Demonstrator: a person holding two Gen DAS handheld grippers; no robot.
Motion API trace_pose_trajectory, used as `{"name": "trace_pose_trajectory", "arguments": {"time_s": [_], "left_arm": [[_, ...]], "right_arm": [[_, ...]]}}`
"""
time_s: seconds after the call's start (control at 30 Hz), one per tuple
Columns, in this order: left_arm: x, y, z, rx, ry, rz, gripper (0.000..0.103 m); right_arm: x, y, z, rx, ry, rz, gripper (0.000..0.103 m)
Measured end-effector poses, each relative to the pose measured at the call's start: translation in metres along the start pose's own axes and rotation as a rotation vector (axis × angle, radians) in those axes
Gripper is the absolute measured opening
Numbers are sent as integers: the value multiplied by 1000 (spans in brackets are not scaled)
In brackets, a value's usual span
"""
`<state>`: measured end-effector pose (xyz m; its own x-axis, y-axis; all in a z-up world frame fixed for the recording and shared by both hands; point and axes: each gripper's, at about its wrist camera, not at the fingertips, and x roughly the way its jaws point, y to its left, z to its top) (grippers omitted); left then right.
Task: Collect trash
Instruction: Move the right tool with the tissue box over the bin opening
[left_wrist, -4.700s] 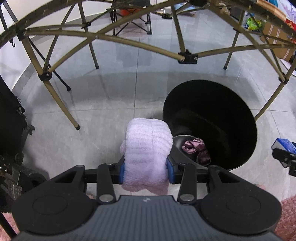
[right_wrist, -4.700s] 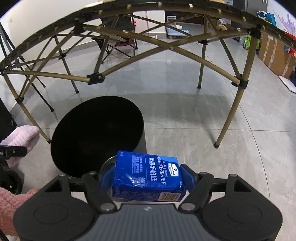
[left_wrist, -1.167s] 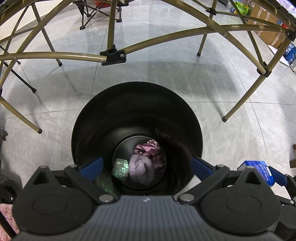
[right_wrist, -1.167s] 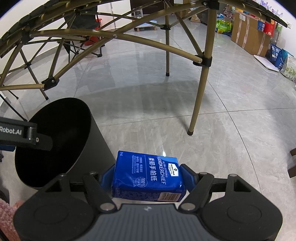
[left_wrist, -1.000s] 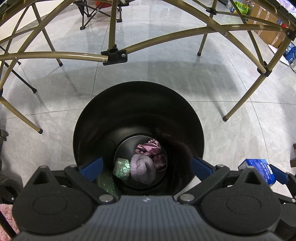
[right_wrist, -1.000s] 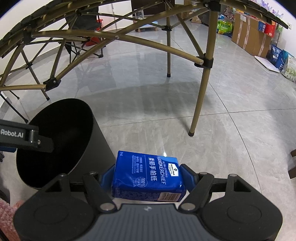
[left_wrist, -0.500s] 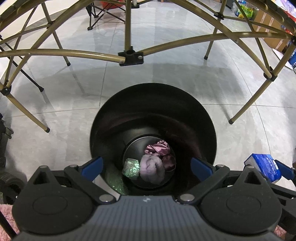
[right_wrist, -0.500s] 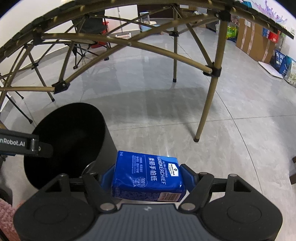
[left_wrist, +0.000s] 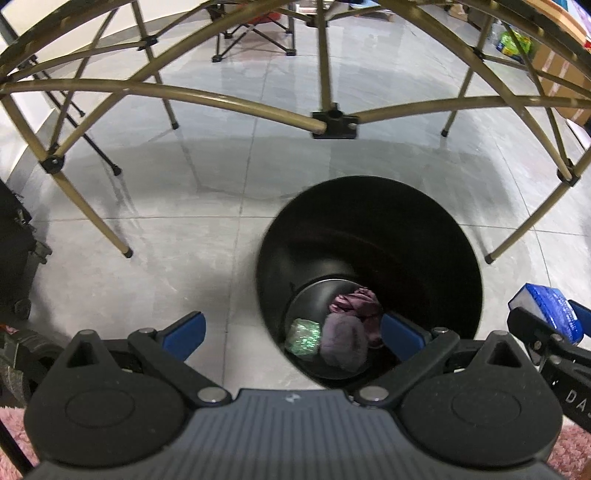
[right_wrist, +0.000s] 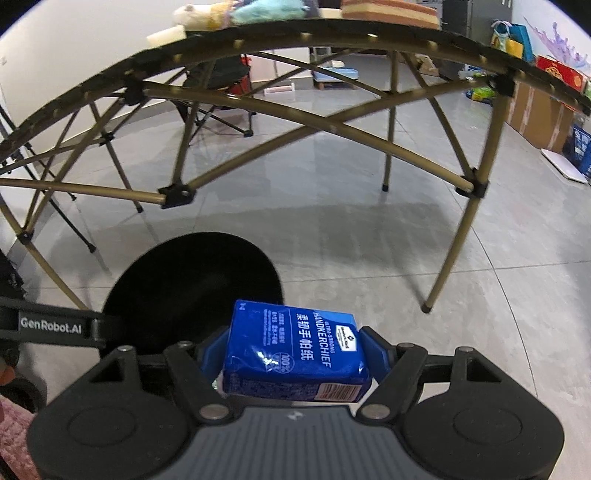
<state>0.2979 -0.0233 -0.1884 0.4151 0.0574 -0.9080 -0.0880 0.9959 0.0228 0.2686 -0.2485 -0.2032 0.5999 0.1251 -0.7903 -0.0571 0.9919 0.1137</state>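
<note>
A black round trash bin (left_wrist: 369, 206) stands on the grey tile floor; it also shows in the right wrist view (right_wrist: 192, 280). At its bottom lie a lilac towel roll (left_wrist: 341, 341), a purple crumpled piece (left_wrist: 354, 301) and a green wrapper (left_wrist: 304, 332). My left gripper (left_wrist: 293, 328) is open and empty, above the bin's near left rim. My right gripper (right_wrist: 291, 350) is shut on a blue tissue pack (right_wrist: 295, 350), held just right of the bin; the pack also shows in the left wrist view (left_wrist: 546, 308).
A folding table with bronze legs and cross bars (left_wrist: 332, 118) stands over the area; one leg (right_wrist: 454, 243) reaches the floor right of the bin. Cardboard boxes (right_wrist: 535, 110) line the far right. A camp chair (left_wrist: 255, 33) stands behind. Black gear (left_wrist: 14, 258) sits at left.
The left gripper, which earlier dropped the lilac towel into the bin, has shifted left, so the bin sits more to the right. The right gripper has come nearer the bin, still holding the pack.
</note>
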Motion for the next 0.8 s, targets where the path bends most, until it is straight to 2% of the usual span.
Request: {"name": "trace_pose_trajectory", "arguments": {"time_s": [0.23,0.8], "left_arm": [[-2,29,-5,-40,-5,29,103],[4,92,-13,-143,25,75,103]], "right_arm": [[4,26,11,-24,1,24,73],[36,89,27,-80,70,68,73]]}}
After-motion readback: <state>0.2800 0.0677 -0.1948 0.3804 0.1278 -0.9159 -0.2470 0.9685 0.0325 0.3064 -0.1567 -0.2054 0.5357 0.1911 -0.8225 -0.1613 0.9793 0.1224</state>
